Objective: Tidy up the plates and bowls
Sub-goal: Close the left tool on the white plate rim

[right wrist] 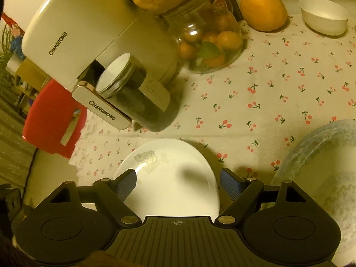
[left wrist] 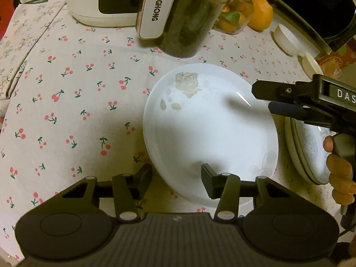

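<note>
At the top of the frame a white appliance [right wrist: 84, 35] stands behind a dark jar [right wrist: 142, 98]. A glass jar of oranges [right wrist: 209, 42] sits beside it on the cherry-print tablecloth [right wrist: 278, 102].

Left hand-held gripper [left wrist: 175, 181]: its body covers the near rim of the white plate [left wrist: 209, 131], so whether either finger touches that rim cannot be told. Right hand-held gripper [left wrist: 264, 100] enters the left wrist view from the right edge, cut off behind its fingers; the hand [left wrist: 340, 169] on it shows only fingers. Stack of patterned plates [left wrist: 304, 153] half hidden behind that gripper and hand; count unclear. In the right wrist view the patterned plate [right wrist: 322, 171] runs off the right edge. White appliance [left wrist: 100, 0] cut by the top edge. Jar label [right wrist: 155, 94] print too blurred to read. Red object [right wrist: 53, 115] beyond the worktop [right wrist: 267, 102] edge unidentifiable.
</note>
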Available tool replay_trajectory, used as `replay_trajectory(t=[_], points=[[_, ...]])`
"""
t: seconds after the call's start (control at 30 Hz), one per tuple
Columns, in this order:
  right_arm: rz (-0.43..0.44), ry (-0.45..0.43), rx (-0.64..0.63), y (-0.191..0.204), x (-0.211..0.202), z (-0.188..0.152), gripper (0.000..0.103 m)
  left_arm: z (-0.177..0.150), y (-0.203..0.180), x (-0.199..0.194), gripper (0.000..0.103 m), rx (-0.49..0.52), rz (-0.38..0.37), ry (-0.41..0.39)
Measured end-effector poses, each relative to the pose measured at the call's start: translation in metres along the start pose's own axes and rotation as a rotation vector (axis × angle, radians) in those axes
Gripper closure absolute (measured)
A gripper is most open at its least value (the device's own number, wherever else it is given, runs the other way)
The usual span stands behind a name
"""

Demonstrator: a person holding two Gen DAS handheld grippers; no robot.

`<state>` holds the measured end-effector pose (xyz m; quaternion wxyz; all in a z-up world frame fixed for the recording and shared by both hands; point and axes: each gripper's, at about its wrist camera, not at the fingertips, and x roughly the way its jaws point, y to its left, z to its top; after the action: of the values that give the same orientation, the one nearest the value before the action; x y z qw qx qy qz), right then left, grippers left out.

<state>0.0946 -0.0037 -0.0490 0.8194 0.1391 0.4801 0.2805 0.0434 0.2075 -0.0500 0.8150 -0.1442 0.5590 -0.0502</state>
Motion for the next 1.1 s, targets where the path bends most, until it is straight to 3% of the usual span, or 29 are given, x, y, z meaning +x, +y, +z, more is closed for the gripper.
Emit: replay_trajectory(t=[0.1,0.77,1.1], points=[[-0.012,-0.001,0.000,0.001,0.003,0.000,0.023,0.001,0.004,-0.001,0.066,-0.025,-0.003,-0.005],[-0.183,0.008,-0.075,0.003,0.021,-0.001,0.080,0.002,0.009,-0.003,0.083,-0.072,0.016,-0.034],[-0.132,-0.021,-0.070,0.004,0.004,0.002,0.082,0.005,0.005,-0.015,0.083,-0.050,0.041,-0.115]])
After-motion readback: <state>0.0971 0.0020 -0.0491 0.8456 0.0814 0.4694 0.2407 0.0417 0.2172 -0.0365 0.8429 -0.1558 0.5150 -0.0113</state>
